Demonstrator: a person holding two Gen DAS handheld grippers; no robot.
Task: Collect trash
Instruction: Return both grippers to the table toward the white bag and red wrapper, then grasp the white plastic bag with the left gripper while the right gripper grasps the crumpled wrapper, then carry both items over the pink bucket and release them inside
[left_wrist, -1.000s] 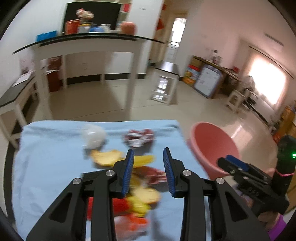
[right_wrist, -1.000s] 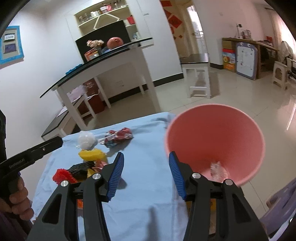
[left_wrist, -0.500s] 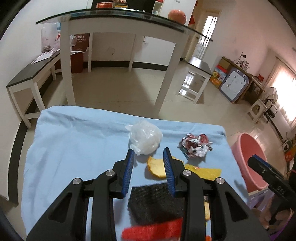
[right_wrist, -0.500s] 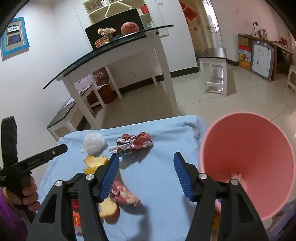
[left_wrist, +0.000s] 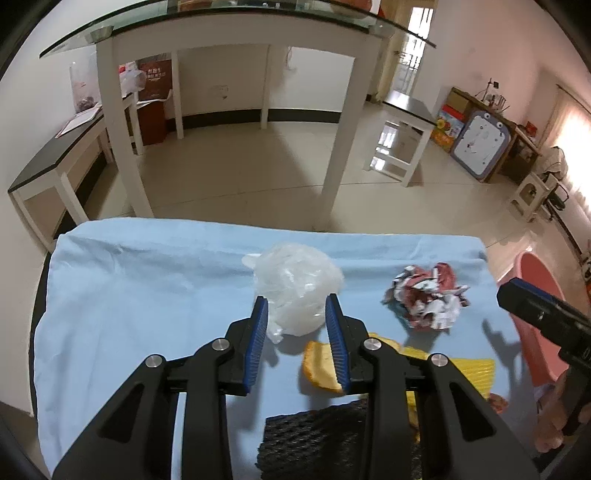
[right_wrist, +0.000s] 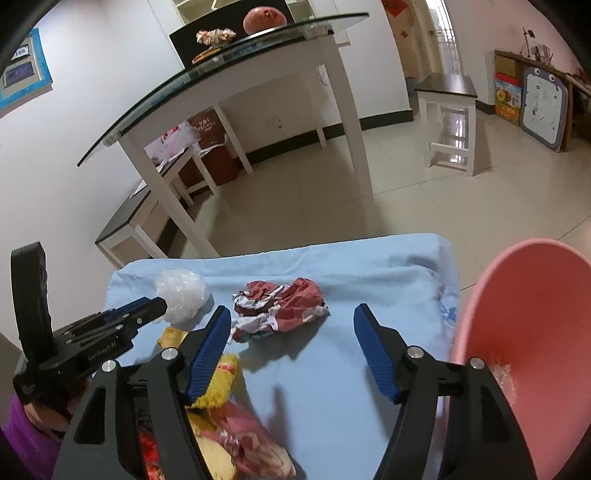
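Surface: a light-blue cloth (left_wrist: 140, 295) covers the table; the trash lies on its right half.
Left gripper (left_wrist: 296, 308): points down at the white plastic wad (left_wrist: 295, 286); the wad sits between the blue pads and the jaws are closing on it. The pads stand at its flanks, and firm pressure cannot be confirmed. A second ago this gripper hung over the red and yellow wrappers nearer the person, and half a second ago the wad lay just beyond its tips.
Right gripper (right_wrist: 291, 326): jaws wide and opening, nothing between them. The crumpled red-and-white wrapper (right_wrist: 280, 308) lies just ahead of the tips, nearer the left finger. A second ago the pink bin filled the space before this gripper; the bin now stands off to the right.
Pink bin (right_wrist: 524, 325): beside the table's right edge, rim toward the camera, with a scrap of clear film inside near the bottom.
Orange peel (left_wrist: 319, 365): on the cloth just behind the wad, partly hidden by the left gripper's right finger.
Yellow wrapper (right_wrist: 221, 380): under the right gripper's left finger.
Black foam net (left_wrist: 314, 439): at the near edge, below the left gripper.
Background: a glass-topped white table (left_wrist: 229, 40) and a small white stool (left_wrist: 402, 147) on the tiled floor.
Person: a hand (right_wrist: 48, 410) in a purple sleeve holds the left gripper's handle.
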